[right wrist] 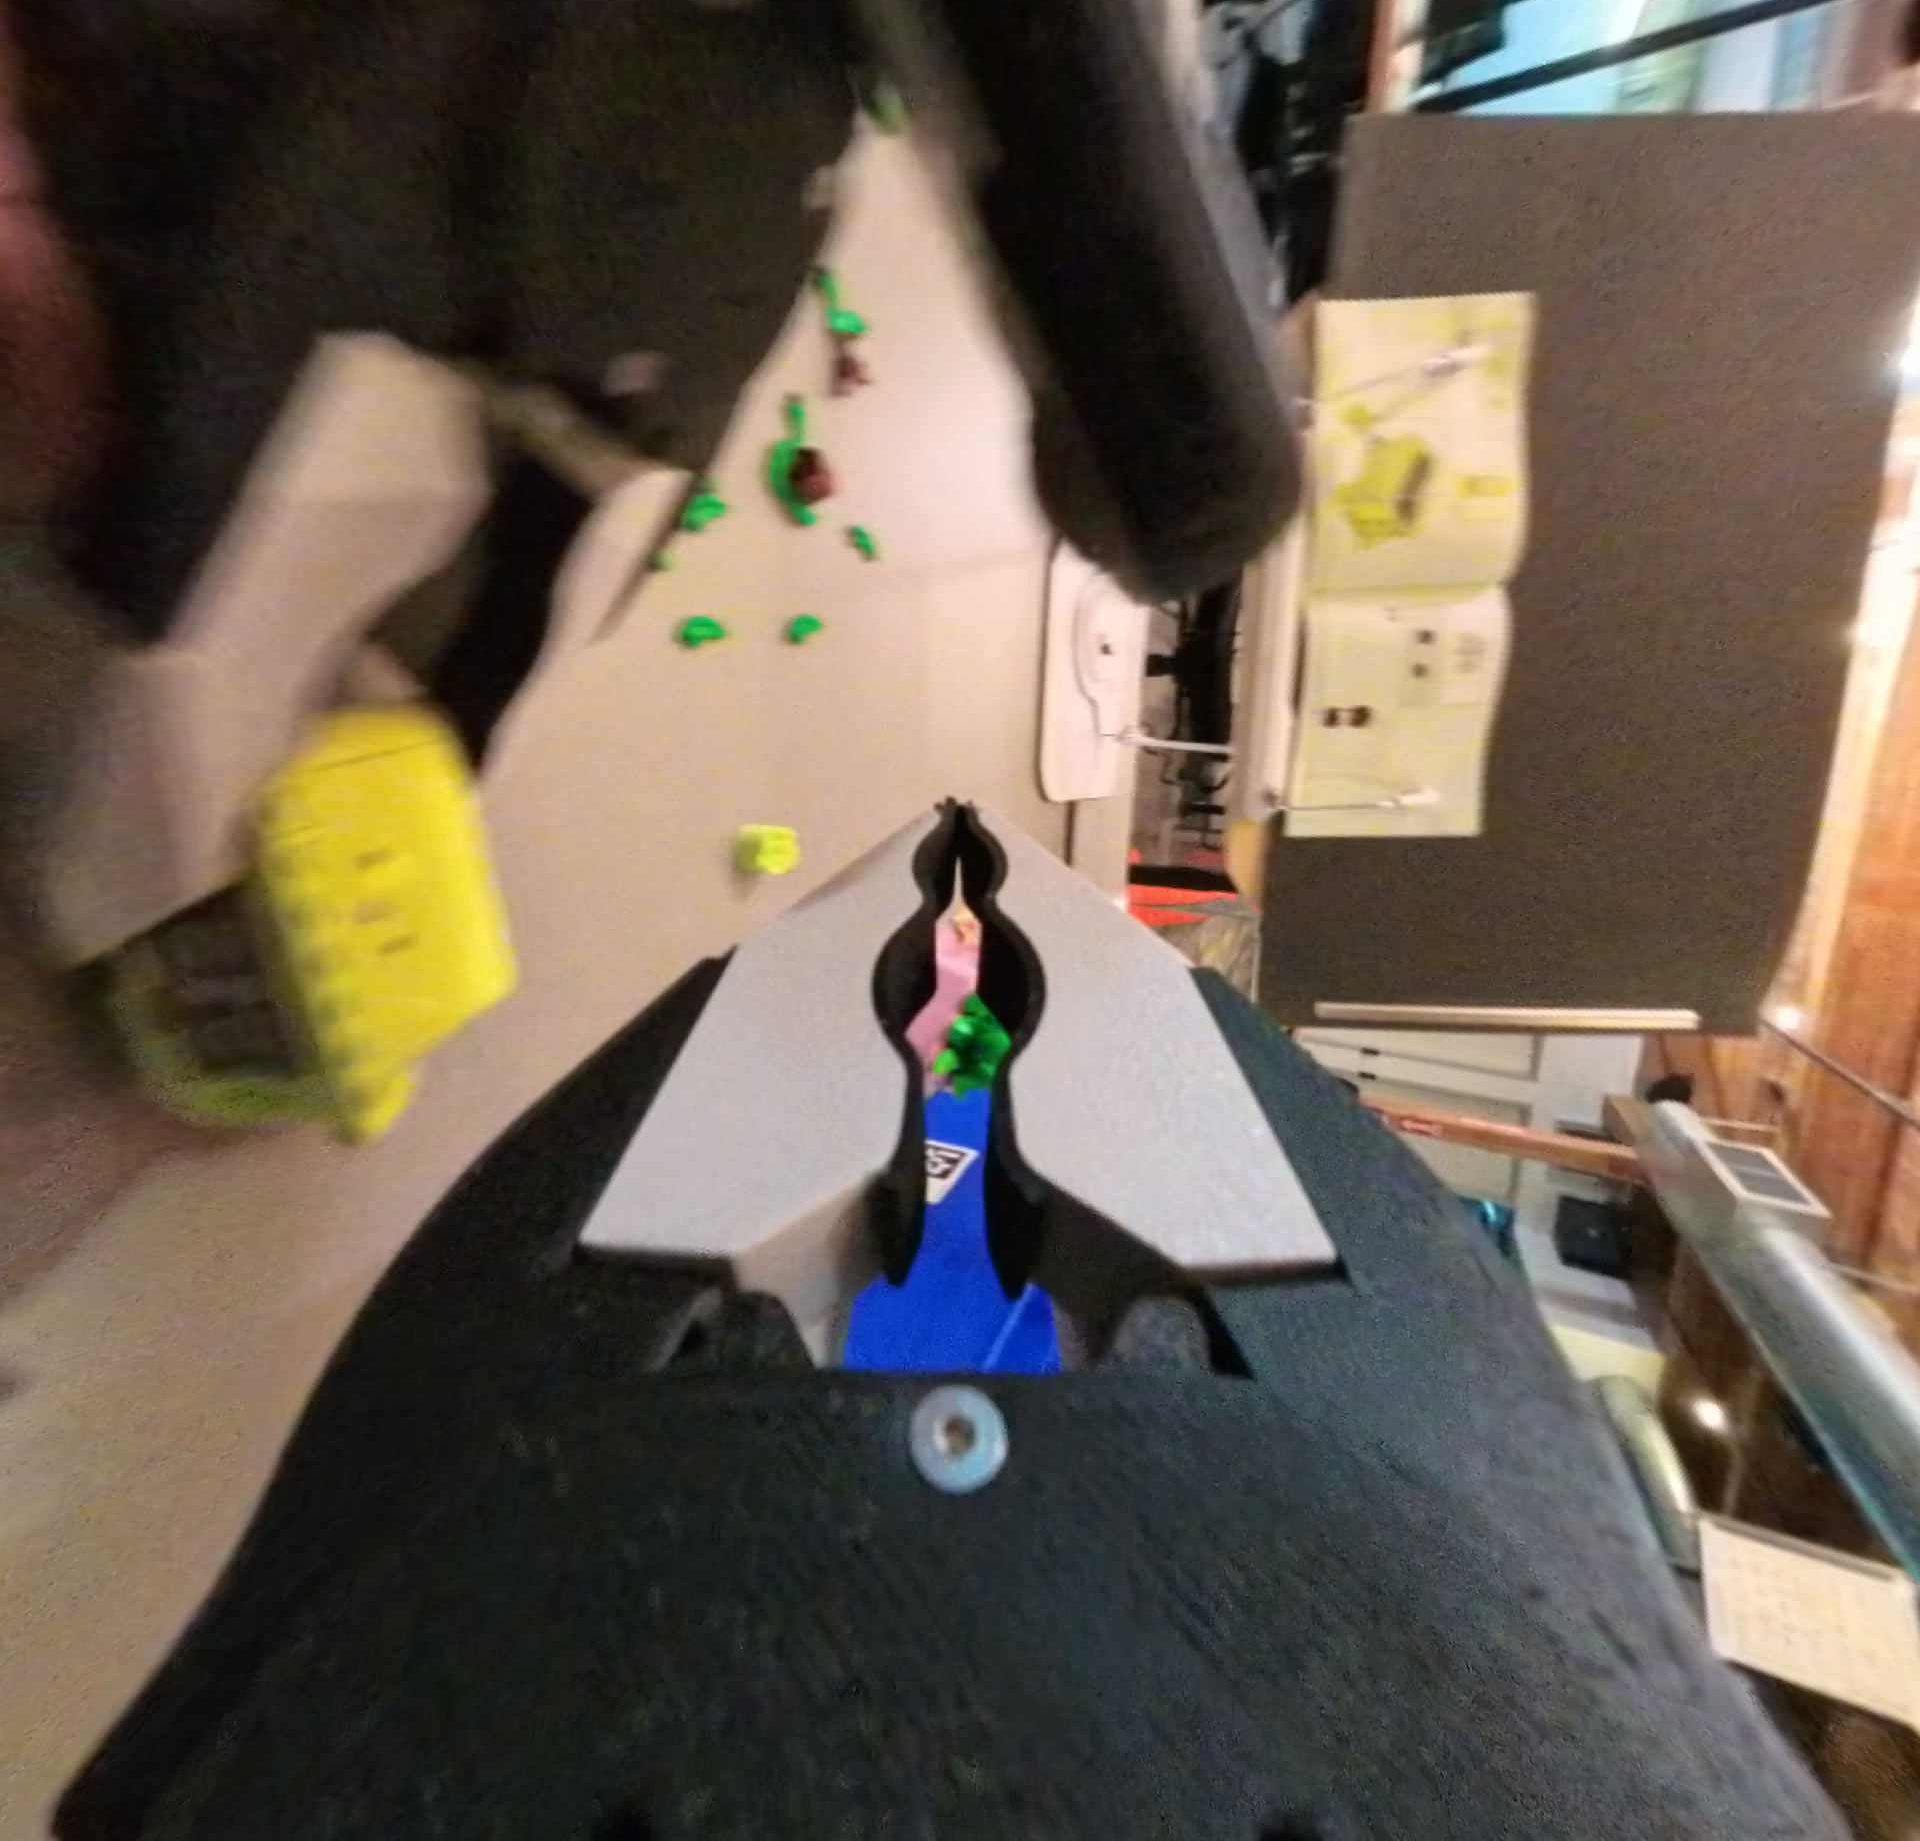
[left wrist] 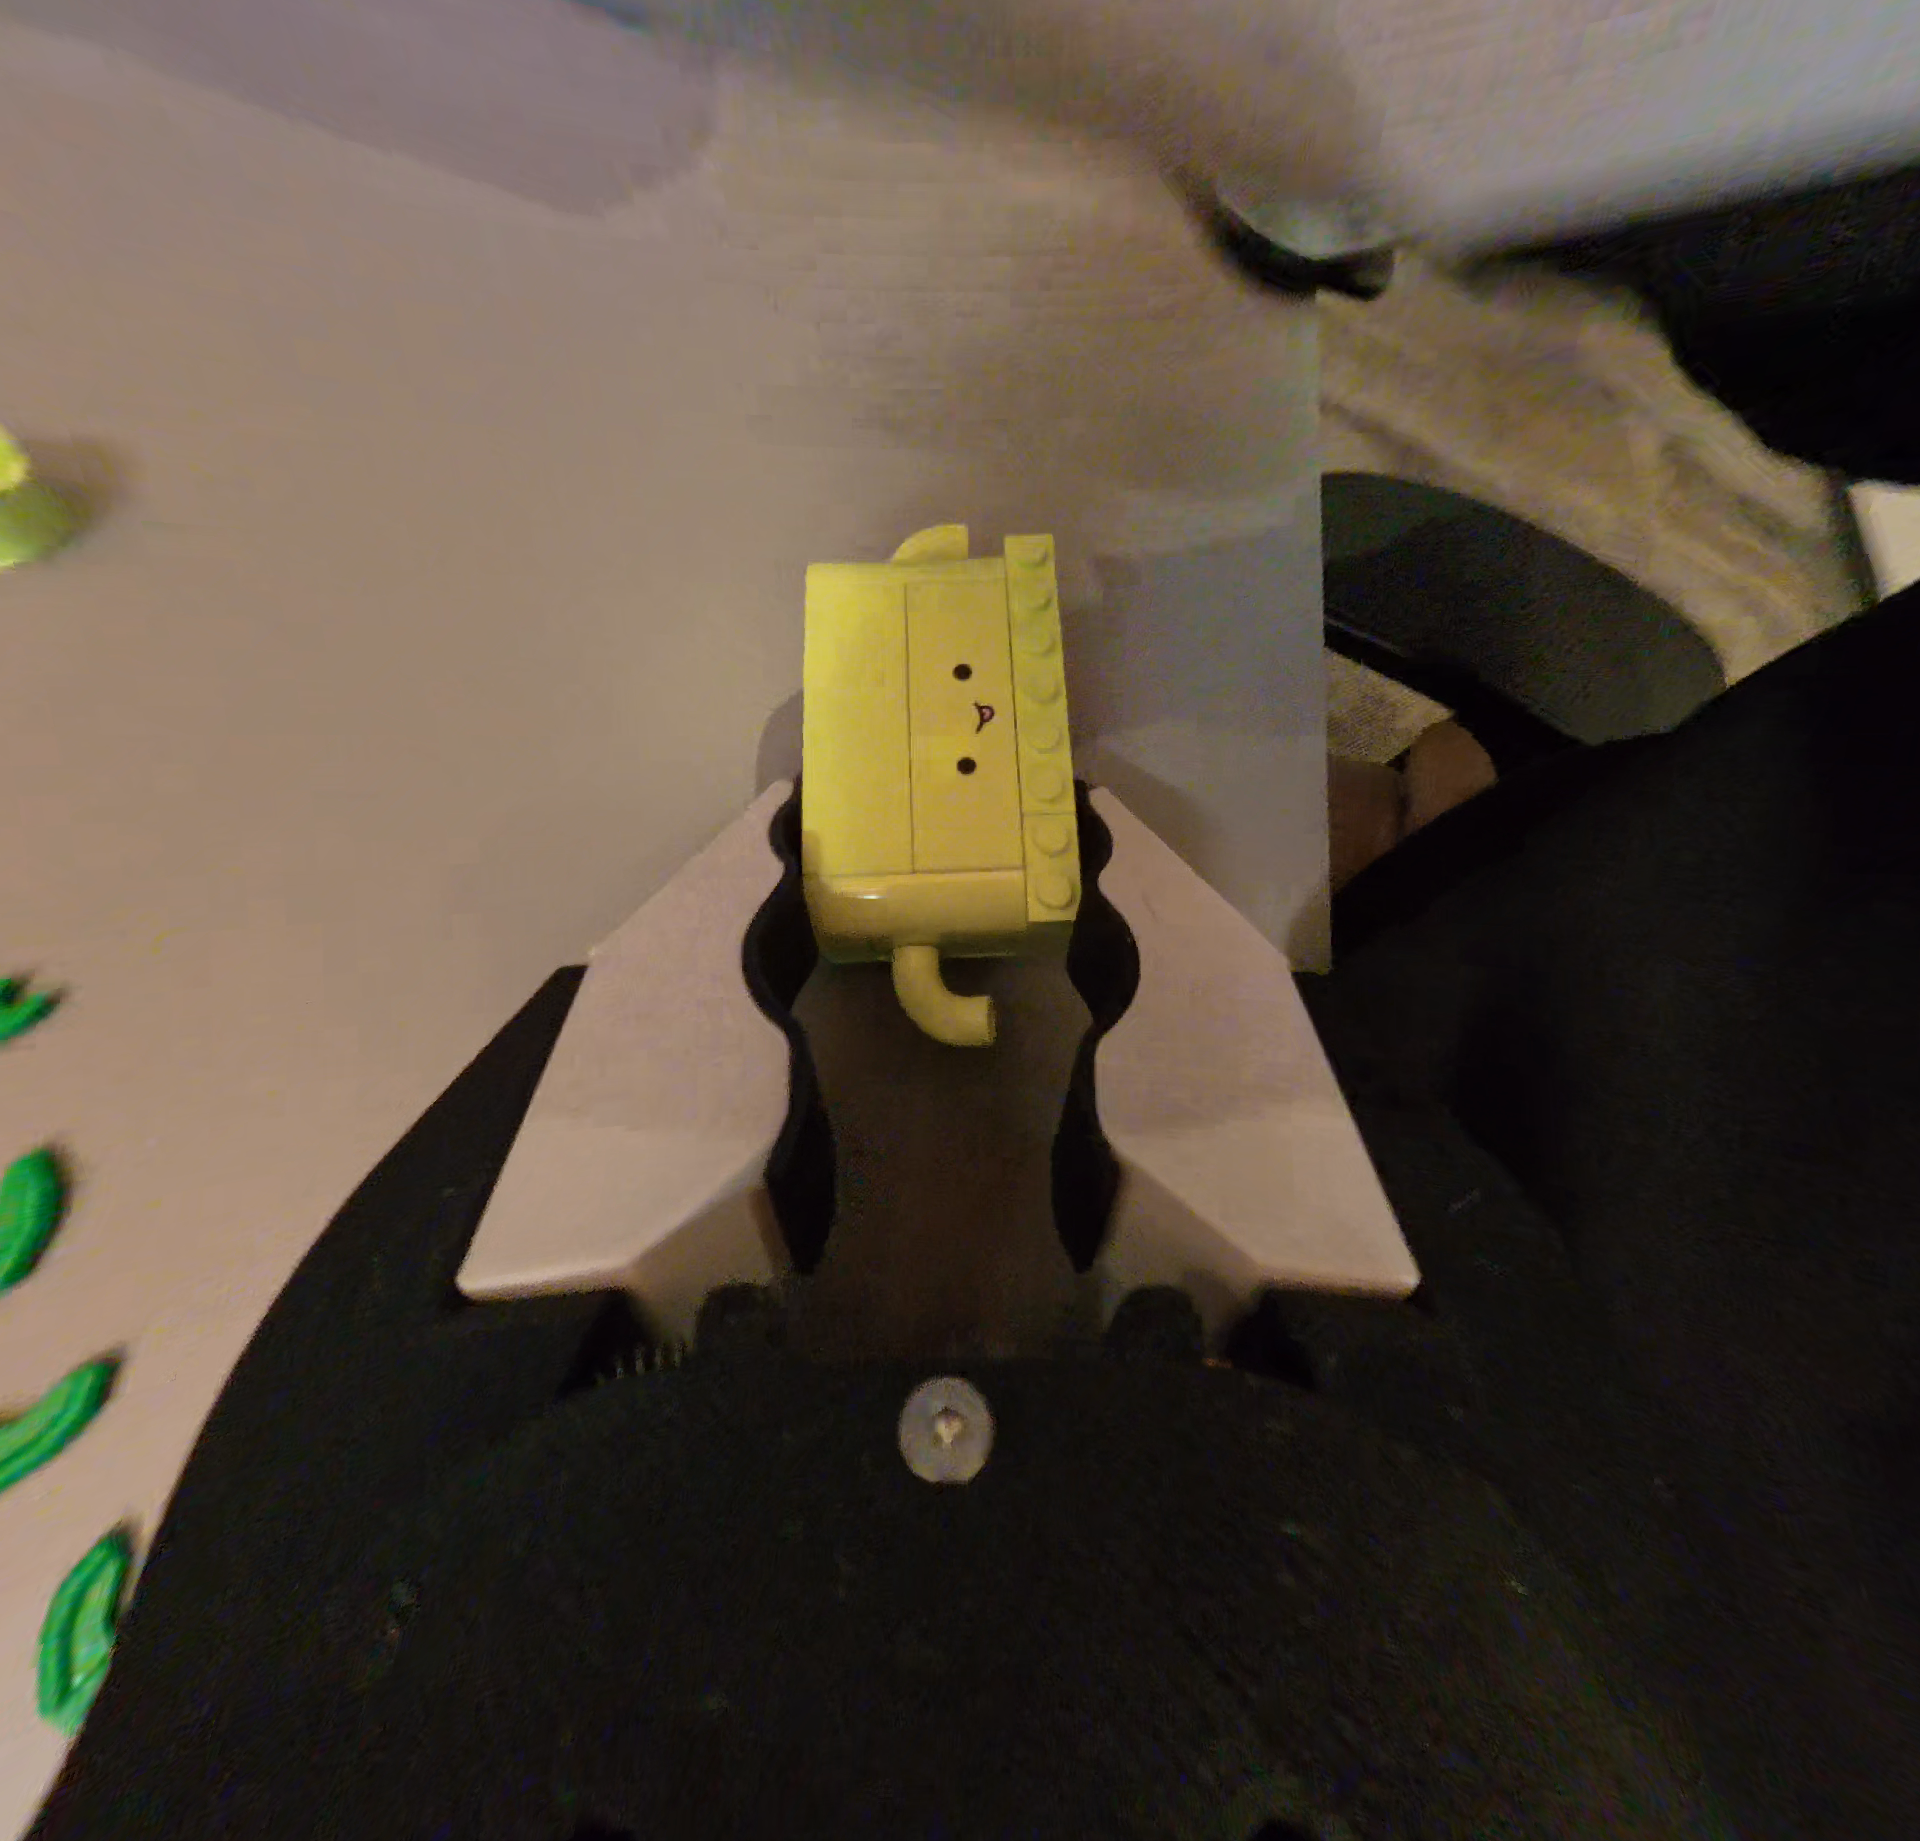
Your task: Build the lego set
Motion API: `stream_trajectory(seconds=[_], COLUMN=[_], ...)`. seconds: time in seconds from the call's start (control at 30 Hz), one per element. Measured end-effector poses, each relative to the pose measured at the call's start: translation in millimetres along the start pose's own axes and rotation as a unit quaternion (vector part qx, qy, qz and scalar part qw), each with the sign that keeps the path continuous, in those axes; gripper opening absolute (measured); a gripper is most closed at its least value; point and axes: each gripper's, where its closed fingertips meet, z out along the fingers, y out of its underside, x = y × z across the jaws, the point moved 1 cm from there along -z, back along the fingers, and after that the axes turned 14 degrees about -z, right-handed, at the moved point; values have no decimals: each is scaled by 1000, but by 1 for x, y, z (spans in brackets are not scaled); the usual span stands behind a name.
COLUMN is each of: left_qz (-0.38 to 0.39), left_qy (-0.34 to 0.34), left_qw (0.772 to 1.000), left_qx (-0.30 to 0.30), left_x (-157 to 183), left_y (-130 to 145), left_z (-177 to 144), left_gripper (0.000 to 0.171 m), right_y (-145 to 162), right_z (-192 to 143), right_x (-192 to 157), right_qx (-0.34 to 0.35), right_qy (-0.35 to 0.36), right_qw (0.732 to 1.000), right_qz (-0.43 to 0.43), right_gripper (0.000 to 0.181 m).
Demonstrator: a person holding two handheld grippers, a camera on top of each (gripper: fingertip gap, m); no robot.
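Note:
My left gripper [left wrist: 940, 835] is shut on a yellow lego build [left wrist: 930, 731]. It is a boxy block with a printed face of two dots and a small mouth, a studded strip on its right side and a curved hook piece at its near end. It is held above the pale table [left wrist: 364, 648]. In the right wrist view the same build [right wrist: 364, 908] shows blurred at the left in the left gripper's fingers [right wrist: 312, 503]. My right gripper [right wrist: 958, 820] is shut, tips together, with nothing seen between them.
Several loose green pieces [right wrist: 701, 633] and a small lime piece [right wrist: 767, 848] lie on the table [right wrist: 914, 586]; green ones also line the left edge of the left wrist view [left wrist: 26, 1209]. An open instruction booklet [right wrist: 1403, 565] hangs on a dark board. A blue sheet [right wrist: 956, 1303] shows through the right fingers' gap. Tip to tip, the grippers are about 12 cm apart.

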Motion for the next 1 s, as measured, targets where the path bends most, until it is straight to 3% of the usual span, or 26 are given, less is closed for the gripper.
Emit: stream_trajectory(seconds=[0.07, 0.17, 0.33, 0.5, 0.6, 0.77, 0.93, 1.0], left_qz=[33, -7, -74, -117, -151, -199, -225, -227], left_qy=[-29, 5, 45, 77, 109, 167, 231, 248], left_qw=[999, 1000, 996, 988, 975, 943, 907, 898], left_qx=[-5, 2, 24, 68, 121, 210, 270, 283], left_x=[3, 1, -6, -10, -14, -19, -9, -4], left_y=[0, -3, -8, -18, -29, -45, -57, -60], left_z=[6, 3, -7, -18, -32, -58, -76, -79], left_gripper=[48, 48, 48, 48, 49, 47, 48, 47], right_y=[1, 4, 26, 31, 38, 39, 14, 3], right_z=[-3, -10, -9, -13, -21, -29, -12, -10], right_x=[9, 13, -19, -34, -28, -19, -31, -25], right_qx=[26, 61, 17, 32, 74, 204, 243, 287], right_qy=[-45, -57, -83, -84, -54, -41, -92, -105], right_qw=[995, 983, 970, 920, 852, 676, 598, 549], right_qz=[84, 162, 227, 380, 515, 707, 759, 778], right_gripper=[0, 0, 0, 4, 18, 49, 66, 68])
